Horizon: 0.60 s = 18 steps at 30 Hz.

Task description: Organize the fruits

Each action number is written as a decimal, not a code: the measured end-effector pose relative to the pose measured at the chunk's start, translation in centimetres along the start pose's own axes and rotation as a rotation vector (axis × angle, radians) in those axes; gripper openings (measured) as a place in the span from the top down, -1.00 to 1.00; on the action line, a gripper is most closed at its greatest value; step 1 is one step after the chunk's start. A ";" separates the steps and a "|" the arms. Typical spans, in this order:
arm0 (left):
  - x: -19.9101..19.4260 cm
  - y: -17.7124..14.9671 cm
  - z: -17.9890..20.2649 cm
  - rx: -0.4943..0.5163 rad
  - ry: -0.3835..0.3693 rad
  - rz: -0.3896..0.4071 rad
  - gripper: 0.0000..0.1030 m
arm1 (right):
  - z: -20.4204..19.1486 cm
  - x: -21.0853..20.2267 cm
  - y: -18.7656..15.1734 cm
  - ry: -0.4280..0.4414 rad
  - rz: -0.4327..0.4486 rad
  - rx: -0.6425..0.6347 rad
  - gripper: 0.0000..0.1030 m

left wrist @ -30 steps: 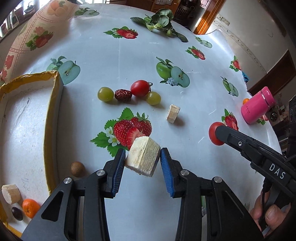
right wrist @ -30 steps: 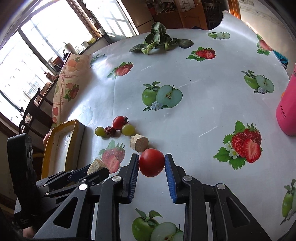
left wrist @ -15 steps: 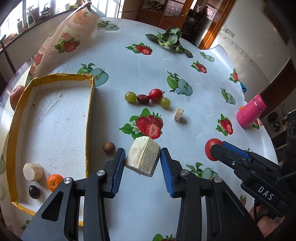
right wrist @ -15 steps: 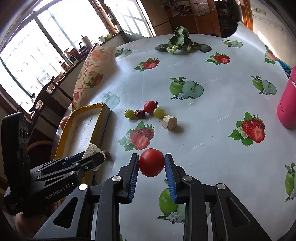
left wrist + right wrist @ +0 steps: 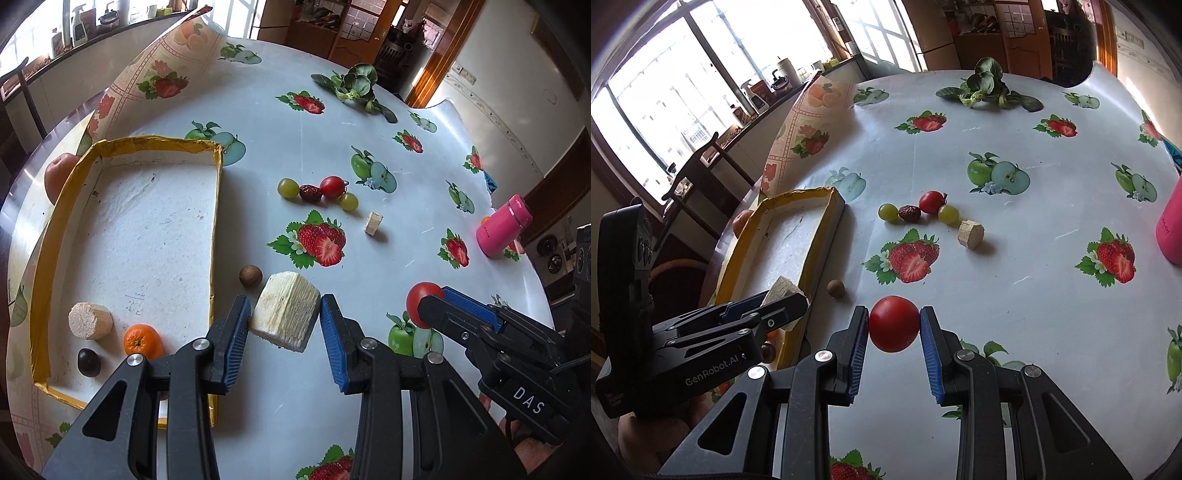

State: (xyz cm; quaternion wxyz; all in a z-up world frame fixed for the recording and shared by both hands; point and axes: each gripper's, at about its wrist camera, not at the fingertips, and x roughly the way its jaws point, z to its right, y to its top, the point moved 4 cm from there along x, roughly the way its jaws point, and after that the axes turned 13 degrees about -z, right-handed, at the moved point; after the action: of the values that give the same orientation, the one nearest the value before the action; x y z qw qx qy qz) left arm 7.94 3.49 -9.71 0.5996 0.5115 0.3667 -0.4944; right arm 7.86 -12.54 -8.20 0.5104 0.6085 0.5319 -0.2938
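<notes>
Right gripper (image 5: 894,325): clamped on a red tomato (image 5: 894,324), above the fruit-print surface (image 5: 1015,295). Left gripper (image 5: 783,299): gripping a pale wedge (image 5: 781,290) beside the yellow-rimmed tray (image 5: 816,236). Beyond: two green grapes, a cherry tomato (image 5: 931,201).

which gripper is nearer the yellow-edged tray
Left. The left gripper hangs beside the tray, close to its near wall; the right gripper sits farther out over the tablecloth.

Both grippers are black plastic with ribbed blue pads (image 5: 236,334) and silver screws; white lettering reads "DAS" and "GenRobot.AI".
</notes>
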 end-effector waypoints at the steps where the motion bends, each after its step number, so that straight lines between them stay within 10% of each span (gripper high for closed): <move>1: -0.1 0.0 -0.1 -0.004 -0.001 0.001 0.29 | -0.2 0.0 0.0 0.000 -0.001 -0.004 0.44; 18: -0.9 -0.9 -5.4 -0.095 0.021 0.015 0.29 | -4.7 2.0 0.0 0.023 -0.034 -0.086 0.44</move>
State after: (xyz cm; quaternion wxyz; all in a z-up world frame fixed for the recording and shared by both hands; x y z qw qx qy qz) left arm 7.23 8.98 -10.18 0.6230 0.4904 0.3921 -0.4664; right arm 7.51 -7.49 -8.55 0.5249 0.5802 0.5602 -0.2722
